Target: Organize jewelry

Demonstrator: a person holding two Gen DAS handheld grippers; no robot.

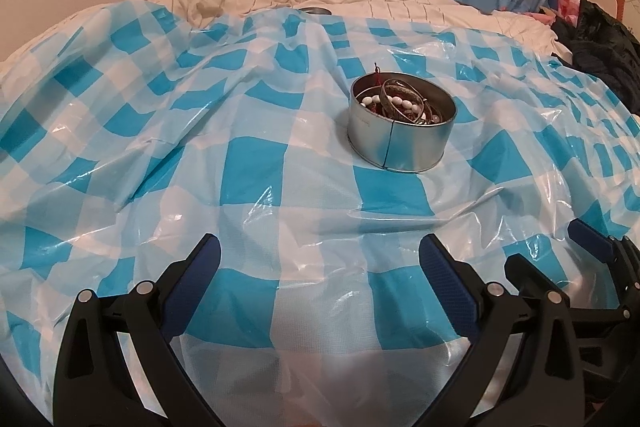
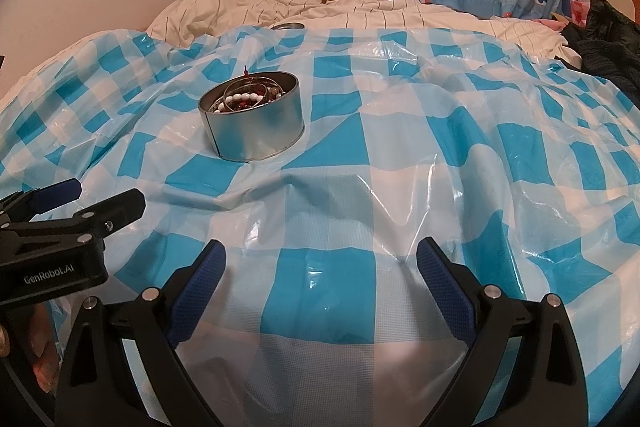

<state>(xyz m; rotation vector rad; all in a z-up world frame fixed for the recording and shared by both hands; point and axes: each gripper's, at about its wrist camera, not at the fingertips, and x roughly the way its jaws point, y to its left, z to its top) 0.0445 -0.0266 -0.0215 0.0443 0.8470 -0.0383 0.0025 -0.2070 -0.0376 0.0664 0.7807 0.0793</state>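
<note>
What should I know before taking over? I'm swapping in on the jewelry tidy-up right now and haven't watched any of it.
Left claw: open, empty, low over the checked plastic sheet.
Right claw: open, empty, beside the left one.
Round metal tin: upright on the sheet, ahead of both claws, between them, lid off.
Jewelry: piled in the tin, a white bead bracelet and metal bangles on top.
Done: no loose jewelry seen on the sheet.
Left: judging by a round lid-like object at the sheet's far edge, possibly closing the tin.

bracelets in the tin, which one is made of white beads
The white bead bracelet lying across the top of the pile in the round metal tin. The plain metal bangles around it are smooth unbeaded hoops; the dark red beads sit lower.
</note>
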